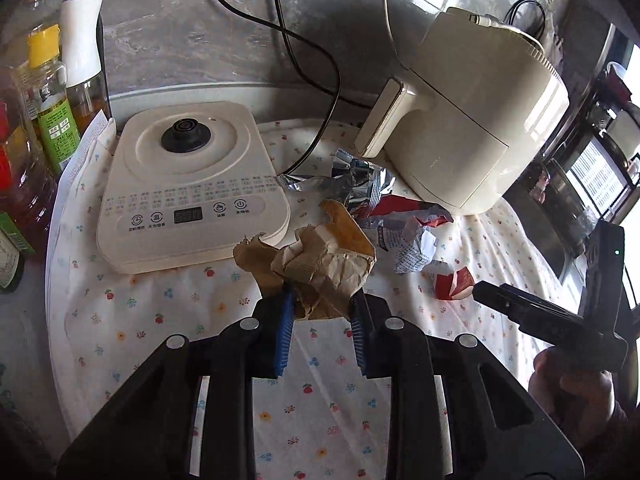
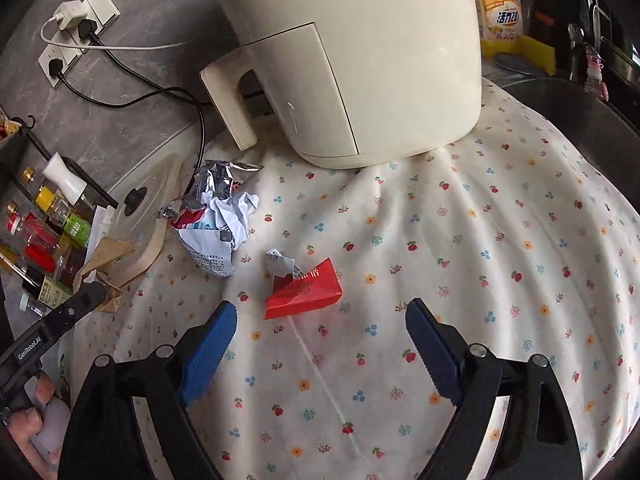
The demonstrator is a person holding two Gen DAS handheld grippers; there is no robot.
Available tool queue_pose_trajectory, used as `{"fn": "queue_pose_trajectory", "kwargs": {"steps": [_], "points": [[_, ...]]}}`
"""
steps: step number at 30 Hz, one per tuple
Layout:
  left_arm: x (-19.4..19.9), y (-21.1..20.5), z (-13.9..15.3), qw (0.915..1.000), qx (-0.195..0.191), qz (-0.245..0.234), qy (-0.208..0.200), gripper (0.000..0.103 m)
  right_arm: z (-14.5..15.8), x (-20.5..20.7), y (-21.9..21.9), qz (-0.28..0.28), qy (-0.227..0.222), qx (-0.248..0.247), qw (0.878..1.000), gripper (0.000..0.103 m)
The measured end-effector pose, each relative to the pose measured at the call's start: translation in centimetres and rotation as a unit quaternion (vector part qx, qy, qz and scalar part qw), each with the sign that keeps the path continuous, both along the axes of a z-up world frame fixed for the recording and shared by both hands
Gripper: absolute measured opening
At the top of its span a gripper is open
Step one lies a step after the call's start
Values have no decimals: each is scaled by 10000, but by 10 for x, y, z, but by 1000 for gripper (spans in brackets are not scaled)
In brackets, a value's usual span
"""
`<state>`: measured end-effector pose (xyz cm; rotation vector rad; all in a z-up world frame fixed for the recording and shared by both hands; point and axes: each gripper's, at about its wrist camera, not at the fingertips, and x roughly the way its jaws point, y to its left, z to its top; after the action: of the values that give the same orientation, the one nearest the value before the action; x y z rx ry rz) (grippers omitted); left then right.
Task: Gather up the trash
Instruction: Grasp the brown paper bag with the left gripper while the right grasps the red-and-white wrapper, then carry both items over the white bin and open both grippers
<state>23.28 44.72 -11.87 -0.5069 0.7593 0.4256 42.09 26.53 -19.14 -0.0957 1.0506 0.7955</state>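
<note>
Floral-clothed desk (image 2: pixel 500 240): left gripper (image 1: pixel 320 300) pinches crumpled brown paper (image 1: pixel 324 256) for removal; right gripper (image 2: pixel 320 320), jaws wide, faces red carton (image 2: pixel 304 290) at twelve o'clock.

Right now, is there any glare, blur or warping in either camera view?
Left wrist view: window glare washes the air fryer top, and edges bend with fisheye and go dark. Right wrist view: light is soft and even on the cloth, the red carton is sharp, and the corners are dark.
</note>
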Motion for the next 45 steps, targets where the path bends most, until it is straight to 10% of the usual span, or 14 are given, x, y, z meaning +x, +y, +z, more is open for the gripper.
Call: {"fn": "queue_pose_trajectory", "kwargs": {"steps": [4, 21, 45], "points": [[0, -8, 4, 9999, 36, -113, -40, 25, -9, -1, 7, 259, 386, -131, 9988, 10], [31, -106, 4, 9844, -256, -1701, -374, 25, 44, -73, -148, -1014, -269, -112, 9944, 9], [100, -373, 16, 9270, -336, -3711, -432, 25, 48, -122, -483, -3615, -196, -326, 9316, 10]]}}
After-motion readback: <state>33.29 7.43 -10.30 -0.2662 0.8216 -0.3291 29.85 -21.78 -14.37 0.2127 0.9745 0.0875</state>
